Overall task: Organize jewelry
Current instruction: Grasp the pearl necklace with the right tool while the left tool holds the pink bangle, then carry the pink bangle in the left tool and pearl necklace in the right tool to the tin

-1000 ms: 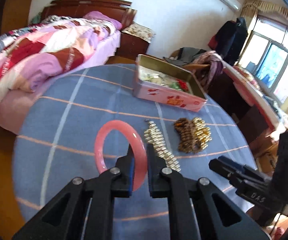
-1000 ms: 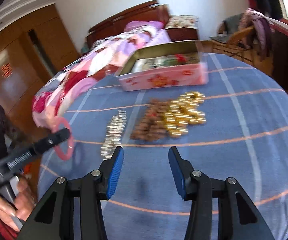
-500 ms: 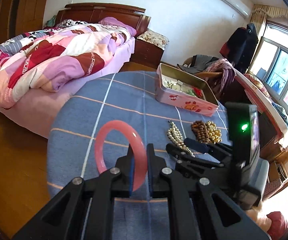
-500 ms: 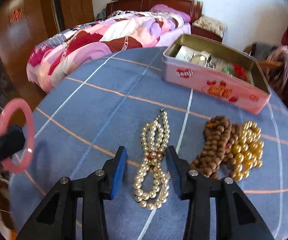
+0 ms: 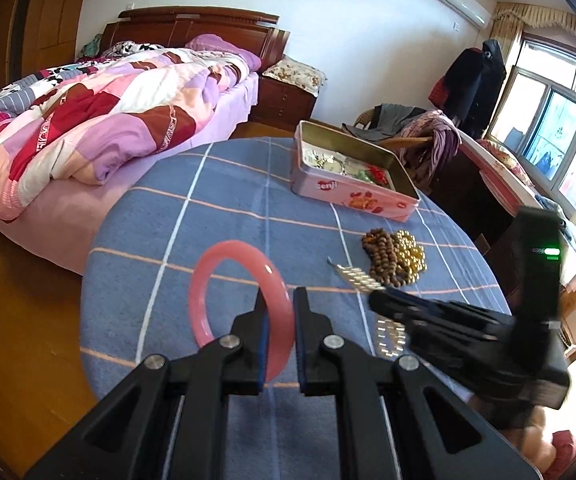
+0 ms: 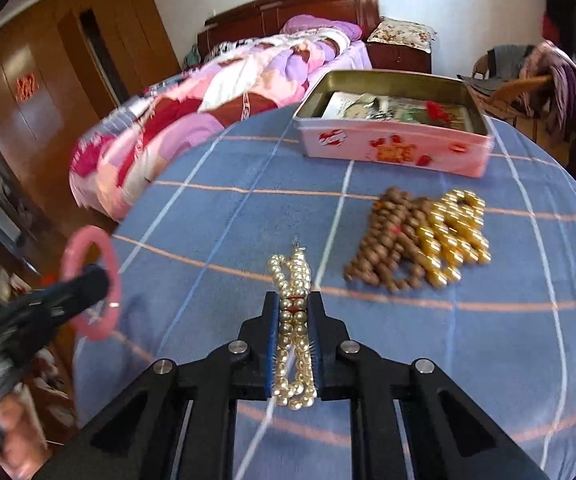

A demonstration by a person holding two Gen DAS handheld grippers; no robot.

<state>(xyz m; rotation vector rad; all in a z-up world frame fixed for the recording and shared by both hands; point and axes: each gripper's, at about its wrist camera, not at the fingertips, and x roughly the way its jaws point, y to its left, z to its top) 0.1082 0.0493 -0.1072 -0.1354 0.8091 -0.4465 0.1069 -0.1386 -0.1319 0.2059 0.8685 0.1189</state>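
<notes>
Bedroom light falls across a round table under a blue checked cloth (image 6: 216,216), with a quilted bed (image 5: 100,120) behind it and an open pink tin (image 6: 392,148) sitting toward the far edge as the landmark. Nearer than the tin, and well apart from it, lie a heap of brown wooden beads (image 6: 388,244) touching a heap of gold beads (image 6: 456,232); just left of those heaps, further again from the tin, lies the pearl strand (image 6: 292,280). The right gripper (image 6: 293,316) is closing on the doubled strand, whose pearls sit between its blue pads; contact looks made or nearly so. The left gripper (image 5: 278,312) is pinched on the rim of a pink bangle (image 5: 244,300), held off the cloth well to the near left of the tin. Pearls will likely be light, limp and slippery, draping and swinging from any hold, so gripping the bunched middle suits them. By contrast the bangle looks rigid, smooth and possibly brittle; a firm rim grip seems right.
</notes>
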